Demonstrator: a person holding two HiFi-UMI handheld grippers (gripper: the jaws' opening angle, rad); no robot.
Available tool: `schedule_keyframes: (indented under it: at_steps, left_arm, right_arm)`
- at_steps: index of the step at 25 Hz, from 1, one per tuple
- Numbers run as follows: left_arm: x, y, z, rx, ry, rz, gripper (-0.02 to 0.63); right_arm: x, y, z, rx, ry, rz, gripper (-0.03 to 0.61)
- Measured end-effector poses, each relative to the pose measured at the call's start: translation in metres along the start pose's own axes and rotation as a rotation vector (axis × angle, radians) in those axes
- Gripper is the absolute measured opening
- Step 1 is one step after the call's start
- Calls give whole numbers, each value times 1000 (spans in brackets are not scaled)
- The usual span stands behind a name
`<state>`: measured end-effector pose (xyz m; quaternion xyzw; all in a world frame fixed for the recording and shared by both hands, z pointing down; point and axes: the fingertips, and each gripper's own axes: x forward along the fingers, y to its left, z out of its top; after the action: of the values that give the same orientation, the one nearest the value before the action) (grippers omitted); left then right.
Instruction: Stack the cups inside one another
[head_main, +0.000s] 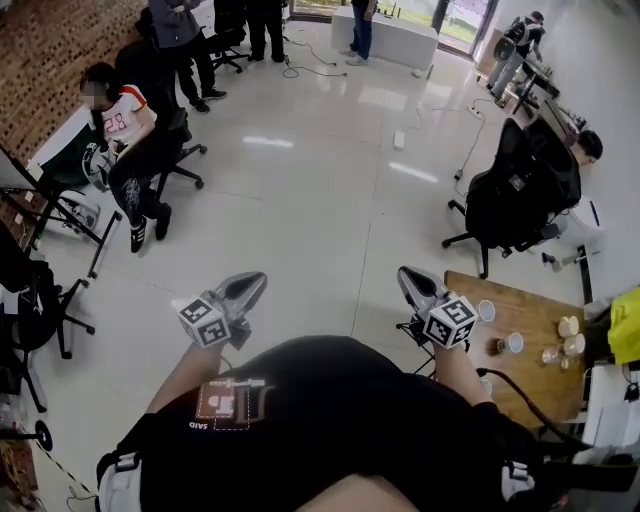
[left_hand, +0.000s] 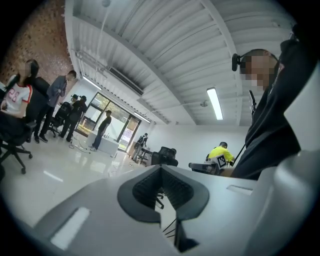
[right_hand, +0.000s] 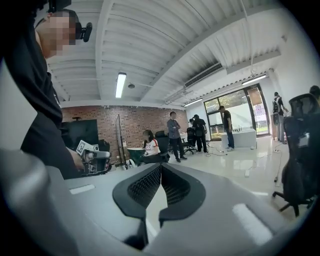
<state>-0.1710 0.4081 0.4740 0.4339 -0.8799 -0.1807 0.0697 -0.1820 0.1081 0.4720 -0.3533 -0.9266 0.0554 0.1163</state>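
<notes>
Left hand-held gripper (head_main: 245, 290) and right hand-held gripper (head_main: 412, 283) are both closed tip to tip with nothing between the jaws. They are held out over the floor (head_main: 330, 180), clear of the bench (head_main: 530, 300). That bench lies at the right of the head view, and the cups (head_main: 514, 343) stand scattered on it, none nested yet. One is near its left edge, one nearer the middle, a few are bunched by the right edge, and another is partly hidden behind the right arm.

The cups look small and thin-walled, so probably light, easy to tip and easy to crush. A grip across the rim, one jaw inside and one outside the wall, seems safest. A gentle squeeze low on the body would also do. Their material is too small to make out, so slipperiness is uncertain.
</notes>
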Motion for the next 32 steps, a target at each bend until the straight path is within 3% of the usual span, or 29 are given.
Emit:
schedule_keyframes:
  at_steps: [4,9,14,18,25,32]
  left_arm:
    - [24,37,19,3,-3,-15,0]
    - [42,66,35,34,54,-99,0]
    - [70,90,44,45,95,-200,0]
    - [106,92,34,41,184,-363,0]
    - [213,2,-17,50,331,-694,0]
    - [320,-168,-69,74,399,-925,0]
  right_arm:
    - [36,-19,4,14,4,-16,18]
    - [57,-18,10,28,-3,-58,18]
    - [61,-31,16,43,-23,-172,18]
    - [30,-28,7,93,-34,-347,20]
    - [-103,-39,-29,179,-89,-666,20]
    - [-286,-60,-63,227,-183,-911,20]
